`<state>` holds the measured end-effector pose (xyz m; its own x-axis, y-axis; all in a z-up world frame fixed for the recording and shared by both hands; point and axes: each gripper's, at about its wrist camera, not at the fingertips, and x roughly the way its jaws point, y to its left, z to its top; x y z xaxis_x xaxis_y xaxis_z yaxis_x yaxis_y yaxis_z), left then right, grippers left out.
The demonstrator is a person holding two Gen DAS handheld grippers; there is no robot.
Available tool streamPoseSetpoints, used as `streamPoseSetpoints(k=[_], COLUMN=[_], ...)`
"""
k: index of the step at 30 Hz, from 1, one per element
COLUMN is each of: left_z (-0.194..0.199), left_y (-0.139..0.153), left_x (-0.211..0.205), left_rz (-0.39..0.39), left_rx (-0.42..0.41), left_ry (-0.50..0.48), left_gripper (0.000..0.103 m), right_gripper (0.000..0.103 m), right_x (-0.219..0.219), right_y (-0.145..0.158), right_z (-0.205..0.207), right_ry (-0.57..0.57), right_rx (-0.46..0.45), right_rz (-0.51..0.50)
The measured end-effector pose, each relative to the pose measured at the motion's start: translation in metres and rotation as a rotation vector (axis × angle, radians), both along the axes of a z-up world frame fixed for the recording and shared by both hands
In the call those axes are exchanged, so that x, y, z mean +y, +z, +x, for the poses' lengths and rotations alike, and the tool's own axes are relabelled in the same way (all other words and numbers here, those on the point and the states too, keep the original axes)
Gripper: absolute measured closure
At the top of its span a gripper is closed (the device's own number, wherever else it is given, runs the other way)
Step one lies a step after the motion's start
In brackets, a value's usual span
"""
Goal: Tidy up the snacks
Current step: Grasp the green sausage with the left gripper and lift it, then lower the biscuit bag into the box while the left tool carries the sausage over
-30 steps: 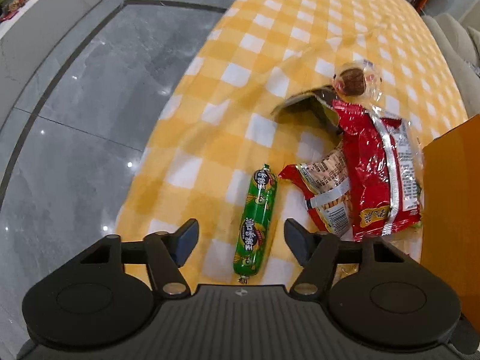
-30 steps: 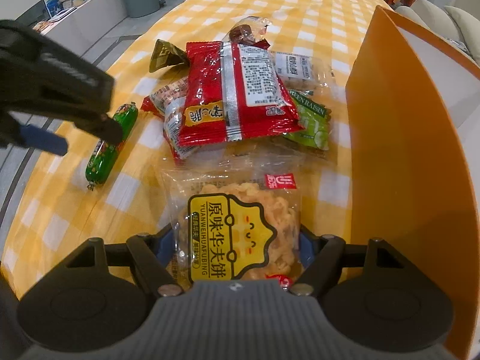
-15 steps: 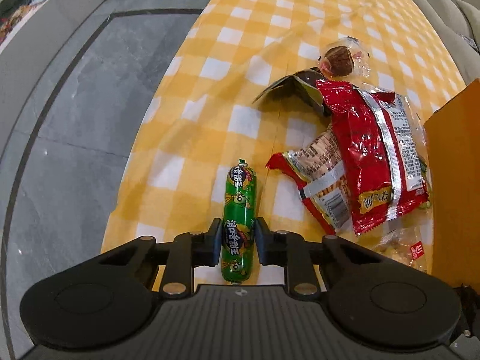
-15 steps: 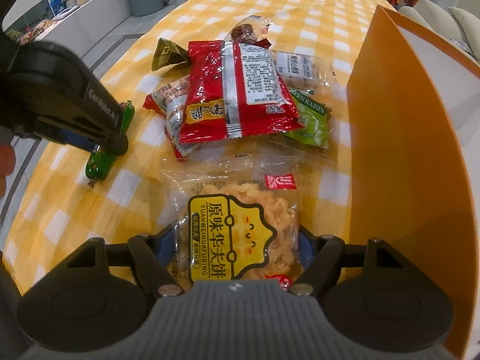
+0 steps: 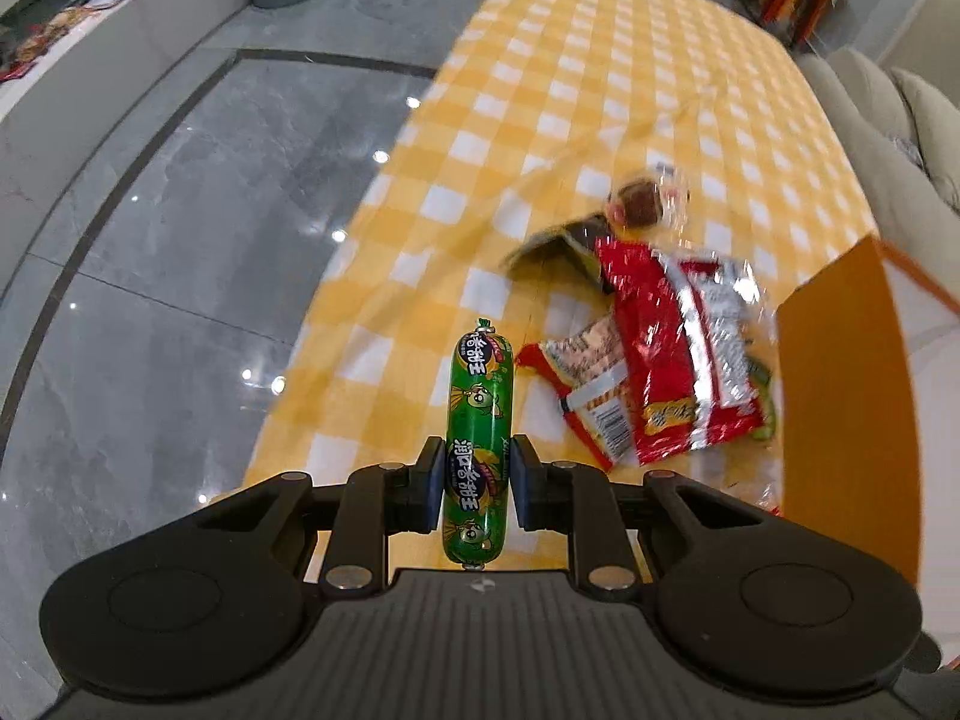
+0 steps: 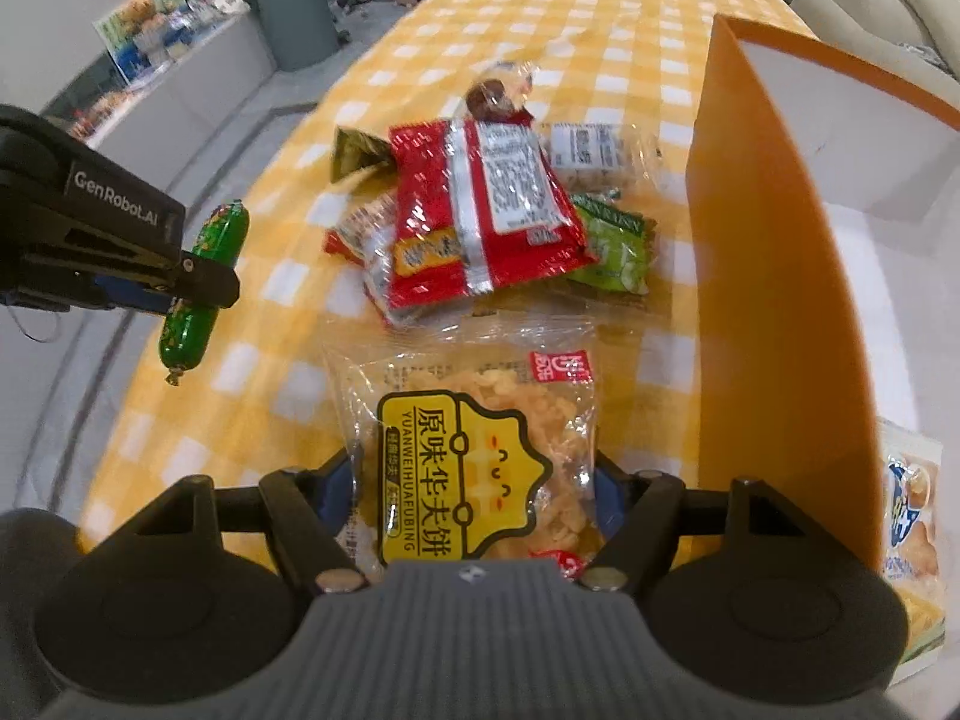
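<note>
Left wrist view: your left gripper (image 5: pixel 474 483) is clamped narrow on the green sausage stick (image 5: pixel 478 420), pads pressed to its lower half, the stick running lengthwise away from the camera and lifted clear of the yellow checked tablecloth (image 5: pixel 540 96). From the right wrist view you can see it held tilted in the air at the left, off the near-left edge of the table. Your right gripper (image 6: pixel 474 480) stands wide, its pads squeezing the sides of the clear packet with the yellow label (image 6: pixel 468 462), which juts out toward the pile. Just beyond it lie the other snacks: a red packet (image 6: pixel 480 210) on top, a green raisin packet (image 6: pixel 618 246) tucked under its right edge, a clear packet of pale pieces (image 6: pixel 594 156) farther off, a dark foil pouch (image 6: pixel 357 153) to the left, and a clear-wrapped brown sweet (image 6: pixel 495 93) at the far end. The orange box (image 6: pixel 768 276) stands at the right, its near wall just beside the pile.
</note>
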<state>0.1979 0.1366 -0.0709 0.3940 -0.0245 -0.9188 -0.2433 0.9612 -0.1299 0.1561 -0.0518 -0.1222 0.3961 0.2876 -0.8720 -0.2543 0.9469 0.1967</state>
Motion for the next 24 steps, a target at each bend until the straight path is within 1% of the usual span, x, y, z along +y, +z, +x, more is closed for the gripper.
streamPoseSetpoints(k=[3,9,12,16,18,20,22,24], left_z=[-0.007,-0.022,-0.029,-0.034,-0.035,-0.036,-0.035,-0.035], left_y=[0.021,0.064,0.085,0.107,0.114,0.117,0.115,0.11], left_x=[-0.002,-0.015,-0.033,-0.065,-0.086,-0.107,-0.128,-0.148], left_rz=[0.015,-0.005,-0.002,-0.034,-0.042,-0.051,-0.067,-0.079], left_rx=[-0.05,-0.13,-0.174,-0.23,-0.25,-0.261,-0.256,-0.243], left_ry=[0.012,0.01,-0.008,-0.067,-0.104,-0.14,-0.175,-0.211], left_gripper=[0.078,0.078,0.078,0.078,0.078,0.078,0.078,0.078], right_gripper=[0.032,0.032,0.032,0.032,0.032,0.032,0.032,0.032], right_x=[-0.007,-0.03,-0.05,-0.095,-0.122,-0.148,-0.172,-0.194], right_y=[0.012,0.045,0.068,0.107,0.122,0.131,0.127,0.115], right_z=[-0.004,-0.017,-0.024,-0.035,-0.041,-0.045,-0.044,-0.044], right_ry=[0.007,-0.008,-0.025,-0.068,-0.11,-0.151,-0.159,-0.235], right_rx=[-0.005,-0.041,-0.055,-0.11,-0.14,-0.16,-0.137,-0.101], right_rz=[0.066,0.192,0.275,0.357,0.358,0.311,0.256,0.234])
